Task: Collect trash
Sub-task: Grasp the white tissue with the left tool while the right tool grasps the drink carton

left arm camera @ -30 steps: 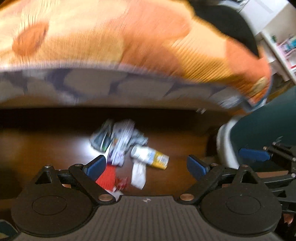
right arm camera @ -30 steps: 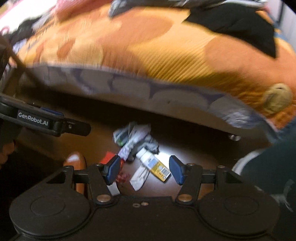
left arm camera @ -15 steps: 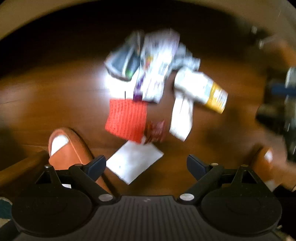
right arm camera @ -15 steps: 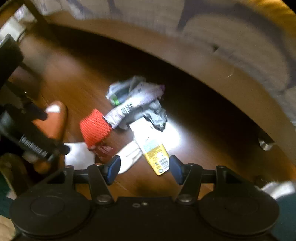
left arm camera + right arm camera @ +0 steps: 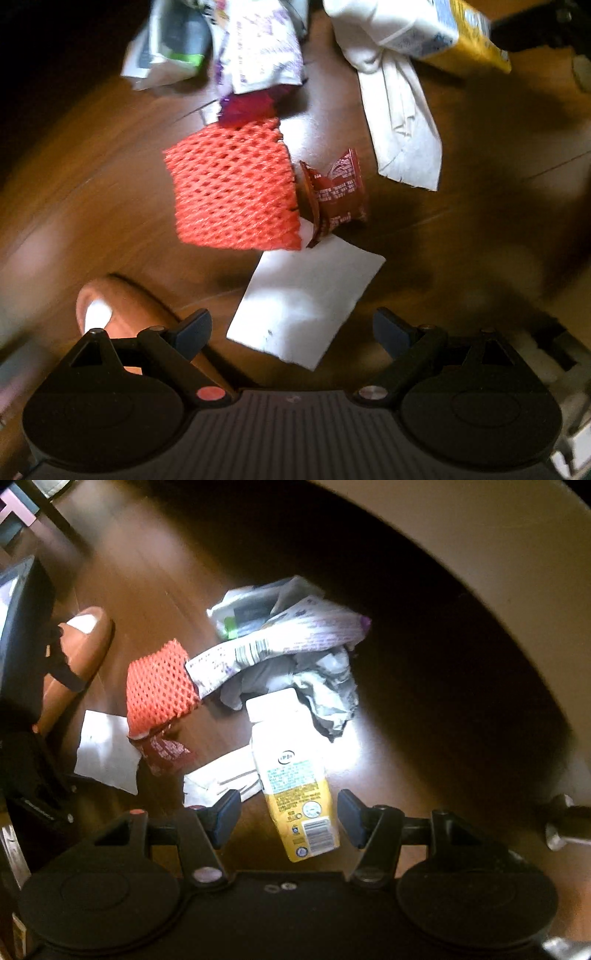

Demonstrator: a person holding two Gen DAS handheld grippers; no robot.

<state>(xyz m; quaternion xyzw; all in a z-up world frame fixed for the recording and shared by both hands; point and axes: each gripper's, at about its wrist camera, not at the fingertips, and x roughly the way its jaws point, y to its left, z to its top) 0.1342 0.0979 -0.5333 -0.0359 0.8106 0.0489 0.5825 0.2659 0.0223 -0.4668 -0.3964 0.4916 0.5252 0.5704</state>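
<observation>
Left gripper [image 5: 291,330], jaws apart, nothing between: white paper sheet [image 5: 306,302] just ahead, red foam net [image 5: 232,192] and, apparently, a dark red wrapper [image 5: 338,192] beyond. Right gripper [image 5: 288,819], jaws apart: milk carton [image 5: 291,775] lies between the fingertips untouched; crumpled wrappers [image 5: 291,642] farther ahead.

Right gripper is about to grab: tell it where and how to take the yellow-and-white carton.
Grip the carton across its narrow width at the yellow lower end, coming from above. It lies flat on the floor, lengthwise between the open right gripper fingers, long sides facing the pads.
</observation>
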